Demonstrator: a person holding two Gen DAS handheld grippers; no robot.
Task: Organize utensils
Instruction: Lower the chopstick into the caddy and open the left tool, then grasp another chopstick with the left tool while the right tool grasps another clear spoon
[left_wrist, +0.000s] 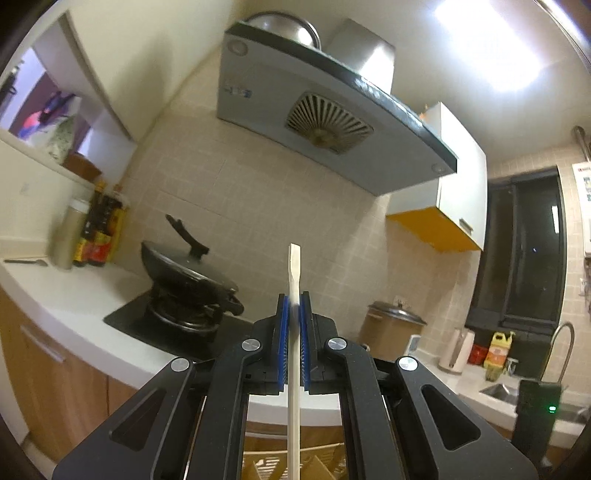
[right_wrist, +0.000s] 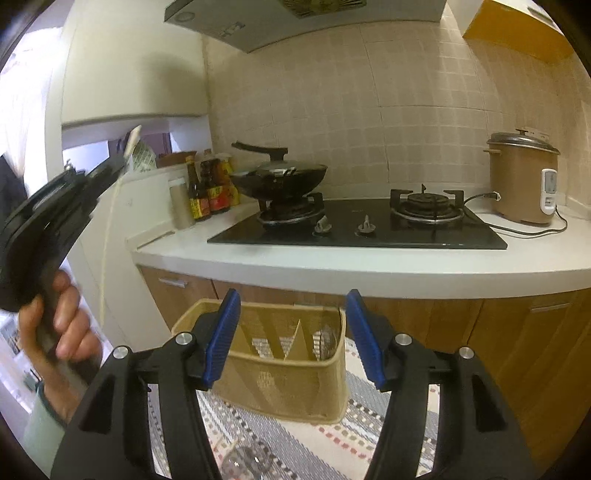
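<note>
Along the tiled wall, a white counter (right_wrist: 332, 264) carries a black gas hob (right_wrist: 354, 229) with a lidded wok (right_wrist: 280, 177) on its left burner. Below it, on a patterned mat (right_wrist: 332, 439), stands a tan divided basket (right_wrist: 280, 376). Just before that basket hangs the right gripper (right_wrist: 291, 336), jaws well apart and empty. Higher up, the left gripper (left_wrist: 294, 328) is clamped tight on a pale wooden chopstick (left_wrist: 293, 269), whose tip pokes up past the blue pads (left_wrist: 282, 339).

Home kitchen, gas hob (right_wrist: 354, 225), range hood (left_wrist: 325, 122)
</note>
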